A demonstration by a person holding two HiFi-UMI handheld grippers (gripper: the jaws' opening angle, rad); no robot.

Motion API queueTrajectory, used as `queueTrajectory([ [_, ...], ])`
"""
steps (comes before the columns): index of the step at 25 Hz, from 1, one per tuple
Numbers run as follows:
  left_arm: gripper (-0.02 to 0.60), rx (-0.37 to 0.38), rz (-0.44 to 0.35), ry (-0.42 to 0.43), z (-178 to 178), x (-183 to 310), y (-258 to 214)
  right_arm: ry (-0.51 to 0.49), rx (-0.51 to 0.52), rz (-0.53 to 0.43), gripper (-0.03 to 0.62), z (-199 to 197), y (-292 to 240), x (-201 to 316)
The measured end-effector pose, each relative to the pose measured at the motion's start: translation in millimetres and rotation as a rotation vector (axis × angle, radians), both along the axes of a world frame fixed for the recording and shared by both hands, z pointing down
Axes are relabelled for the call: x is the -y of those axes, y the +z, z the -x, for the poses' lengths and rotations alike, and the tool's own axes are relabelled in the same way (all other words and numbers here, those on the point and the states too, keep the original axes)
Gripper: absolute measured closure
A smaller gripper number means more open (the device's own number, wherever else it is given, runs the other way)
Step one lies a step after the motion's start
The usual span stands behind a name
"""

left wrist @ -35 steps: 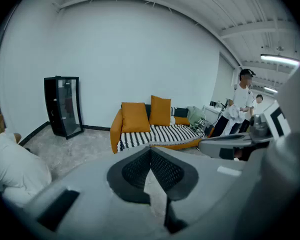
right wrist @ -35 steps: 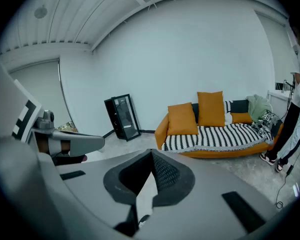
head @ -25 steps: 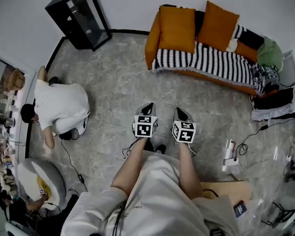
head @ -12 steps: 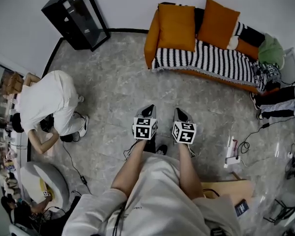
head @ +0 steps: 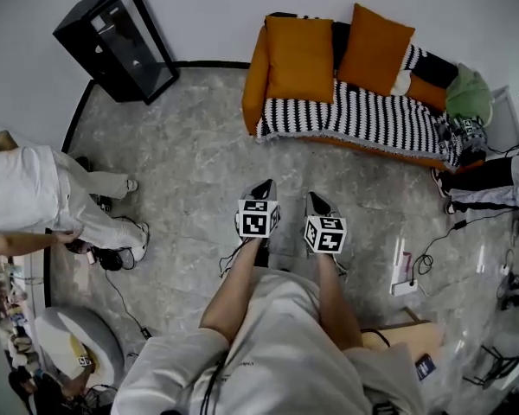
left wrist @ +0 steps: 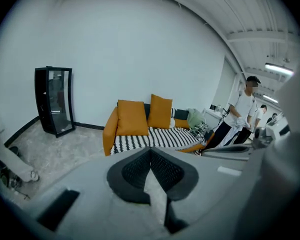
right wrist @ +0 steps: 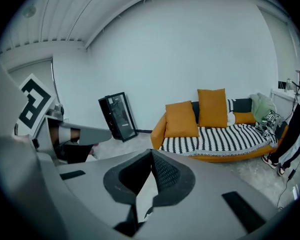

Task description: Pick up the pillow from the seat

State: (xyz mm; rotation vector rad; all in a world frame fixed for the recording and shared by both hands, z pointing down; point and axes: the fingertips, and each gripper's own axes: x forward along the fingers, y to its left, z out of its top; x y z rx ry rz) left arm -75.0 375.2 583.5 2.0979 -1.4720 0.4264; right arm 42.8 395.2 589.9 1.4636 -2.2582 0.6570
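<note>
Two grippers closed, pillows well ahead on the sofa

Both grippers are held side by side low in front of the person, over the grey marbled floor [head: 190,145]. The left gripper [head: 261,188] and the right gripper [head: 317,201] point toward the orange sofa [head: 254,78] and stand well apart from it, with open floor between.

In the left gripper view the dark meshed fingertips [left wrist: 137,167] meet at their tips with nothing between them. The right gripper view shows the same: its fingertips [right wrist: 166,173] are pressed together and hold nothing.

On the sofa, a black-and-white striped throw [head: 372,115] covers the seat. The first orange pillow [head: 300,46] stands upright against the backrest at the armrest end nearest the cabinet. The second orange pillow [head: 374,48] leans just beside it, tilted a little. A green cushion [head: 470,92] lies at the sofa's far end.

A black glass-fronted cabinet [head: 112,41] stands against the wall, well apart from the sofa. A person in white clothes [head: 26,199] bends at the left edge of the head view. Someone in dark trousers [head: 483,182] is at the right edge, near the sofa's far end. Cables [head: 432,249] trail across the floor on that side.
</note>
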Motion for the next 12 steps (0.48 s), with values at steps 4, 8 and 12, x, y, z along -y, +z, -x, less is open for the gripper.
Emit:
queueTrajectory([
  [4,0.574,-0.031,-0.016,0.074,-5.1,38.1,-6.1,-0.044,0.033,0.037,0.586,16.3,2.7,29.9],
  [8,0.574,-0.018,-0.041,0.099,4.0,77.8,-9.1,-0.071,0.018,0.047,0.586,32.6,1.6,63.7],
  [12,0.574,0.000,-0.050,0.085,23.4,117.6,-7.8,-0.009,0.009,0.046,0.586,34.5,4.3,97.7],
])
